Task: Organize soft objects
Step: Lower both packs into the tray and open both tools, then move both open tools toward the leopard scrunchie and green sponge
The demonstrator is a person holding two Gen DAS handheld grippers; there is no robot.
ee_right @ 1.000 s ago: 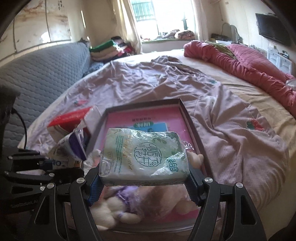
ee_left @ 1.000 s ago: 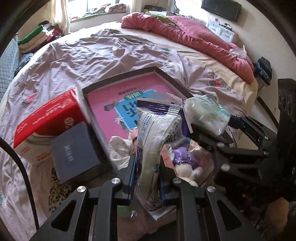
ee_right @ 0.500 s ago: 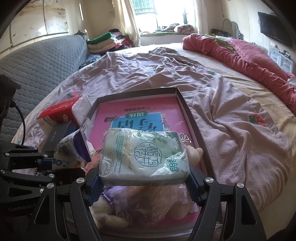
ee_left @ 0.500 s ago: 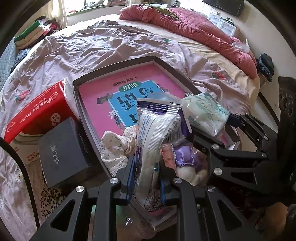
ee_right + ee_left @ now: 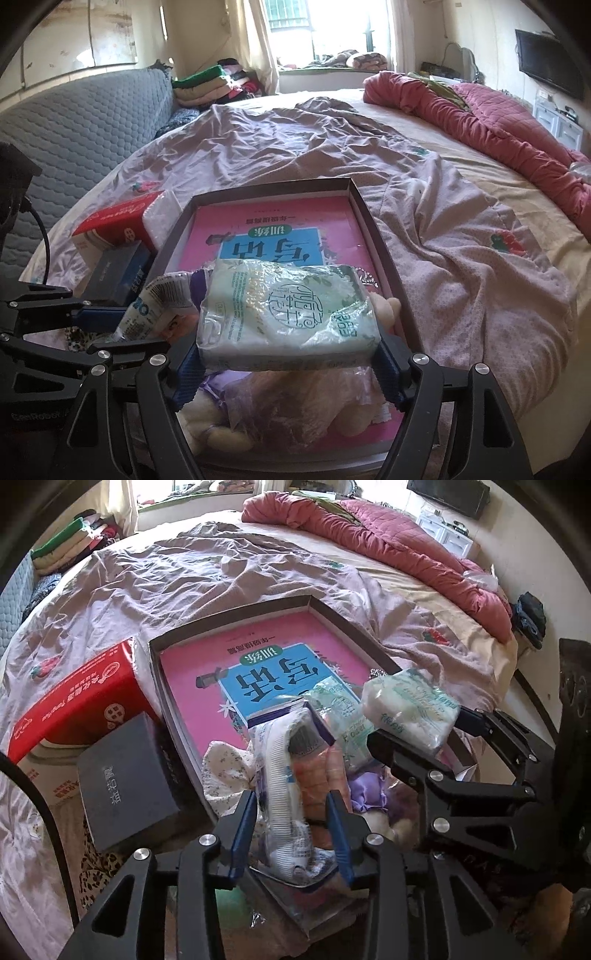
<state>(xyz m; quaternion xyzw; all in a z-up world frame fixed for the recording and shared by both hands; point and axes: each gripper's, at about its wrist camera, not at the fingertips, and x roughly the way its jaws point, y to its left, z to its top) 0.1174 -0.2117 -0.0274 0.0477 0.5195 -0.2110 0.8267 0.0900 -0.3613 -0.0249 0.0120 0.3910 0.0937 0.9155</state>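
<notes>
Two tongs each carry one soft pack above one shallow dark tray (image 5: 373,236) lying on the bed (image 5: 461,258), with one red tissue box (image 5: 77,698) and one grey box (image 5: 125,775) just beside the tray's left edge. The left tongs (image 5: 291,823) are clenched on a crinkled white-and-purple plastic pack (image 5: 284,775), standing upright between their blue pads. The right tongs (image 5: 288,354) grasp a pale green-printed tissue pack (image 5: 291,314) held flat across both pads, over a plush toy (image 5: 229,428) in the tray's near end.
</notes>
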